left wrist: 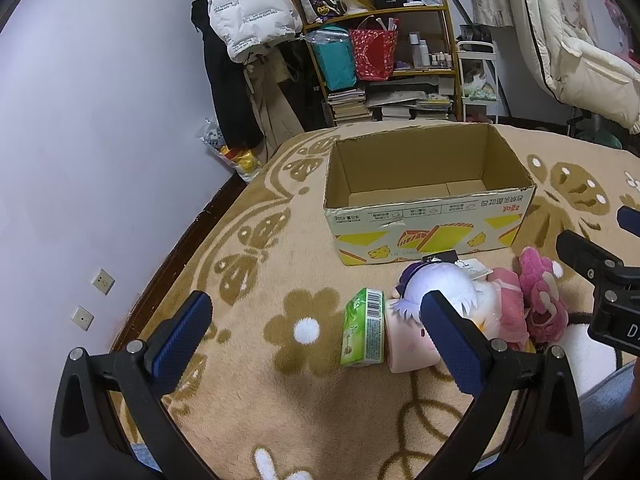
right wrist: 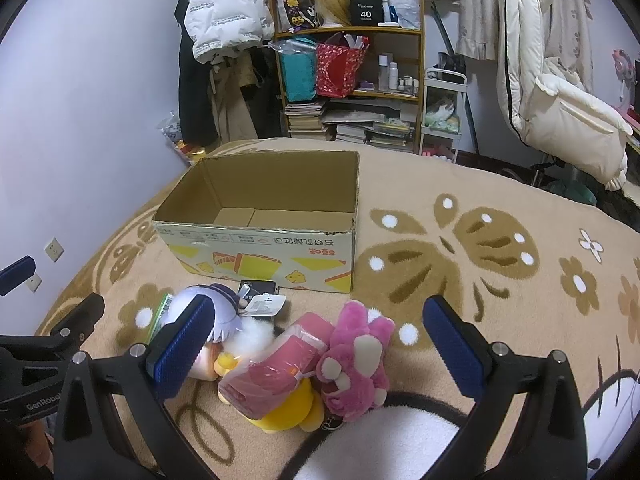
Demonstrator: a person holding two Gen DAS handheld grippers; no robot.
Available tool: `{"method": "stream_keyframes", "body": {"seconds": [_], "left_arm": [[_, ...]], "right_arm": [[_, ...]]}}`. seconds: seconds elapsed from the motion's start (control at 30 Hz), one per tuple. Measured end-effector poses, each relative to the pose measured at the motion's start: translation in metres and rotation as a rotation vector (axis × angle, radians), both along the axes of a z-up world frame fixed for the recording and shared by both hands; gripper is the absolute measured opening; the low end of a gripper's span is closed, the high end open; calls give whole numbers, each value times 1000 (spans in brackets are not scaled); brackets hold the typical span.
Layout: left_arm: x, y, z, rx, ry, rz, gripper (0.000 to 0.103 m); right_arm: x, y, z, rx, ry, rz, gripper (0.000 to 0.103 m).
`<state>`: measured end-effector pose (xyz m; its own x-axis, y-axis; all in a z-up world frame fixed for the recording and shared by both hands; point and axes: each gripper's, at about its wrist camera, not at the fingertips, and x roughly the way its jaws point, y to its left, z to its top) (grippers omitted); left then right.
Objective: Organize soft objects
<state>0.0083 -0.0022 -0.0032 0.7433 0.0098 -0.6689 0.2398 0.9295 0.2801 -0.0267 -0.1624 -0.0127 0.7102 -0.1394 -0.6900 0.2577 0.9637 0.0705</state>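
While the box (right wrist: 256, 216) beyond both spread jaws sits empty, nothing is sorted: pack (left wrist: 362, 328), doll (left wrist: 436, 292), pink plush (right wrist: 356, 360) lie between them, ungripped.

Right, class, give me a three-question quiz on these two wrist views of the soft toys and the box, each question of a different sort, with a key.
1. True or false: the cardboard box already holds a toy.
2. Multiple choice: which thing lies nearest the left tongs? A) the green tissue pack B) the pink plush bear C) the wrapped pink bundle
3. Fill in: both the left tongs and the right tongs are ____ and hold nothing.

Key: 1 false, only its bare bottom shows; 2 A; 3 open.
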Motion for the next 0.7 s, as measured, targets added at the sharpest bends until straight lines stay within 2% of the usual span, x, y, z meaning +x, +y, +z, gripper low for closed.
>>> {"method": "stream_keyframes", "body": {"seconds": [0.7], "left_arm": [[2,0,-1,11,0,-1,103]], "right_arm": [[-1,0,-1,-4,-1,-3,103]]}}
